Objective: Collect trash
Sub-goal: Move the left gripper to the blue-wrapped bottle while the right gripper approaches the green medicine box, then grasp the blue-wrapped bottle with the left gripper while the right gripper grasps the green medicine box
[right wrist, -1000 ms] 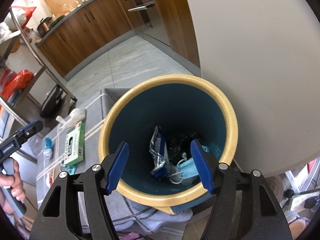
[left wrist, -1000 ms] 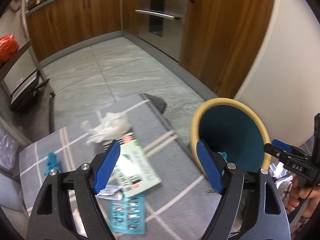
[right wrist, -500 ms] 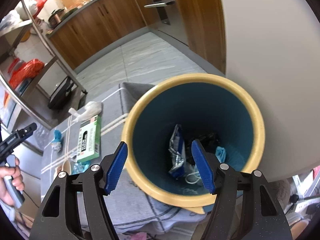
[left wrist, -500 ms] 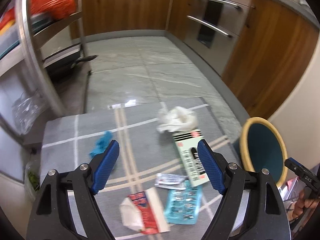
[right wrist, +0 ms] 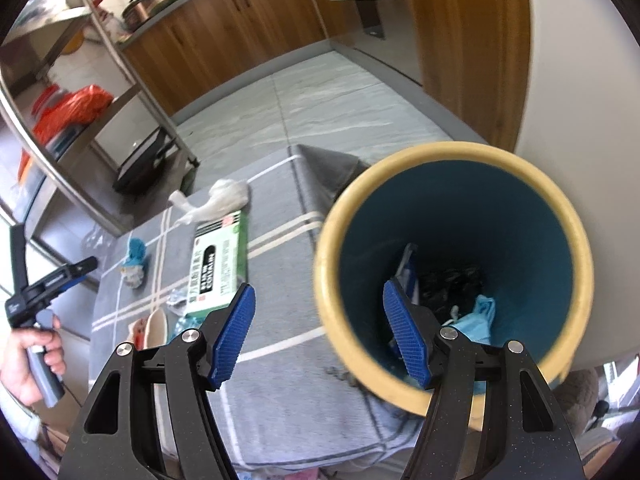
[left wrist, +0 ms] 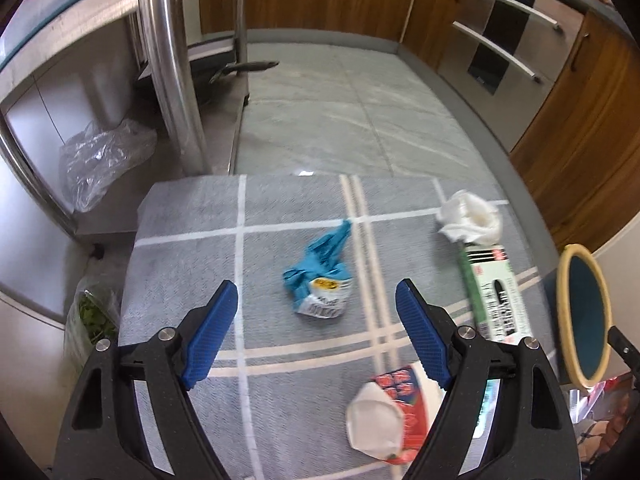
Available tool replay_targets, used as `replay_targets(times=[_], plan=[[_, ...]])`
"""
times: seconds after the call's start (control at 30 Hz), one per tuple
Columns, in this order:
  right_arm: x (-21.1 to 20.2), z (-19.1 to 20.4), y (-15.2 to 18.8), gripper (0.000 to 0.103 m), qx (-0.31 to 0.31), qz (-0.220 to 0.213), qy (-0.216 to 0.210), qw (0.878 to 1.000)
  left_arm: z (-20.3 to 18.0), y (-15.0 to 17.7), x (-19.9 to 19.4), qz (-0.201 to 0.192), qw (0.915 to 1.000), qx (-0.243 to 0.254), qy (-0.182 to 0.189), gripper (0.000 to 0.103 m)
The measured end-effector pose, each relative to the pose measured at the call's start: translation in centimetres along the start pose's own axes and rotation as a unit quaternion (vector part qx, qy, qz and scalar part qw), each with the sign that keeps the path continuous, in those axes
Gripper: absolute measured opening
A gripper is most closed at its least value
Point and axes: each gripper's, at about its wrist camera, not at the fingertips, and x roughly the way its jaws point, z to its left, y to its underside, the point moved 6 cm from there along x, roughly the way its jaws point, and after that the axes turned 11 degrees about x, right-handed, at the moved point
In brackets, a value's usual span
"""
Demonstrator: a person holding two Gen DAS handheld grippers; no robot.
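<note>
The left gripper point(left wrist: 316, 328) hangs with its jaws spread and nothing between them, pointing down at the grey checked mat point(left wrist: 192, 216). Nearest to it, at about five o'clock in the left wrist view, lies a red-and-white wrapper point(left wrist: 384, 412), partly hidden behind the right-hand finger; a careless descent could trap its edge under that finger and drag it instead of lifting it. Just ahead at twelve o'clock, framed by the fingertips, sits a crumpled blue wrapper point(left wrist: 320, 272) with a silvery printed end. It looks light and springy, so a shallow pinch could catch only a loose fold and let it slip, or could bunch the mat up with it.

Further out, at two o'clock, the green-and-white box point(left wrist: 496, 292) lies flat with a white crumpled tissue point(left wrist: 472, 220) touching its far end. The flat box gives little edge to grasp; pads sliding along it may only push it into the tissue.

The right gripper point(right wrist: 316, 332) is likewise released and empty, and its right finger overlaps the yellow-rimmed bin point(right wrist: 448, 160), which stands at three o'clock from the mat. Trash already lies in the bin's bottom. A sideways swing could knock the rim and tip the bin, spilling what has been collected. The other hand point(right wrist: 28, 352) is at nine o'clock in the right wrist view, well apart.
</note>
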Motion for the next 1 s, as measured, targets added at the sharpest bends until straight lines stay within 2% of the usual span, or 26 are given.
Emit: replay_targets(times=[0.27, 0.37, 0.43, 0.57, 0.63, 0.8, 1.0], plan=[[2.1, 3.3, 1.5, 0.071, -0.031, 0.025, -0.009, 0.999, -0.5, -0.3, 3.2, 0.014, 0.9998, 0.014, -0.009, 0.077], [2.8, 4.4, 2.1, 0.072, -0.038, 0.034, -0.013, 0.999, -0.7, -0.3, 4.3, 0.023, 0.9993, 0.024, -0.017, 0.068], [3.3, 5.4, 2.6, 0.073, -0.045, 0.04, -0.017, 0.998, -0.8, -0.1, 5.0, 0.033, 0.9986, 0.034, -0.023, 0.055], [4.0, 6.7, 3.3, 0.075, -0.06, 0.047, -0.02, 0.997, -0.8, 0.2, 5.6, 0.037, 0.9983, 0.041, -0.02, 0.049], [4.4, 7.2, 3.4, 0.076, -0.065, 0.05, -0.022, 0.996, -1.2, 0.1, 5.4, 0.034, 0.9983, 0.046, -0.006, 0.027], [5.5, 7.9, 3.6, 0.078, -0.065, 0.059, -0.025, 0.996, -1.8, 0.4, 5.0, 0.042, 0.9967, 0.07, -0.001, 0.024], [7.1, 9.2, 3.6, 0.079, -0.073, 0.068, -0.027, 0.995, -1.3, 1.0, 4.4, 0.041, 0.9972, 0.061, 0.011, 0.023]])
